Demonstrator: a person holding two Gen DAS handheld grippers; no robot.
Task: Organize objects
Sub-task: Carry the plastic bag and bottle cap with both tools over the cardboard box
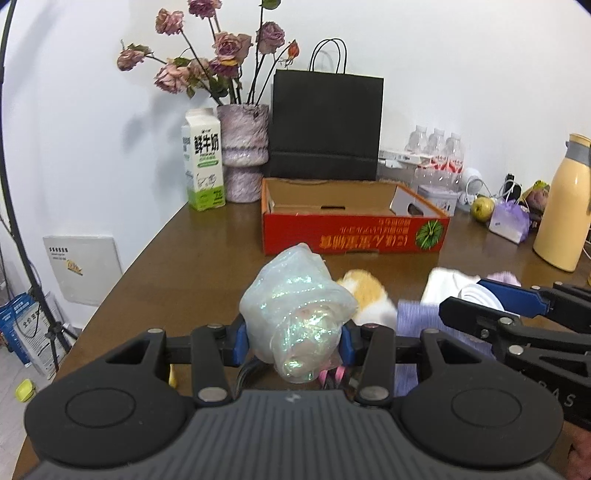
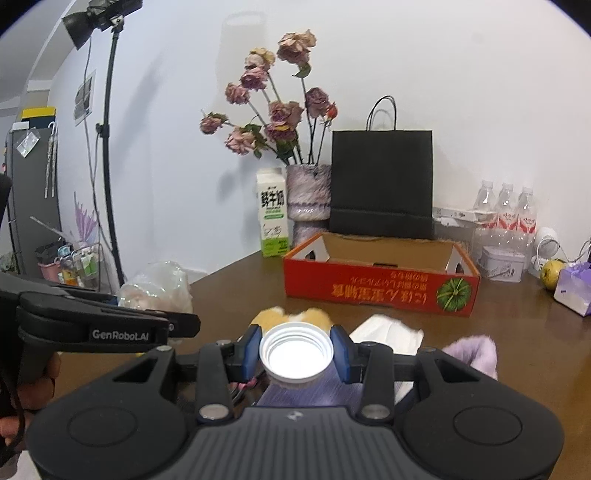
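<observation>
The left gripper [image 1: 293, 341] clamps a crumpled iridescent plastic bag [image 1: 297, 314]. Only the right wrist view shows the right gripper [image 2: 295, 354] pinching a white threaded plastic cap [image 2: 295, 354]. At 12 o'clock on the brown wooden table [image 1: 207, 251], by the white wall, sits an open red cardboard box [image 1: 351, 236].

A plain white wall [image 2: 443, 74] rose behind the brown wooden table [image 1: 207, 251] — evenly lit, softly shadowed. At the far left a studio light [image 2: 99, 18] sat atop a black stand [image 2: 107, 147], beside a grey cabinet [image 2: 33, 192]. Pale floor [image 1: 14, 376] showed below the table's edge — a white panel [image 1: 81, 269] leaned against the wall.
</observation>
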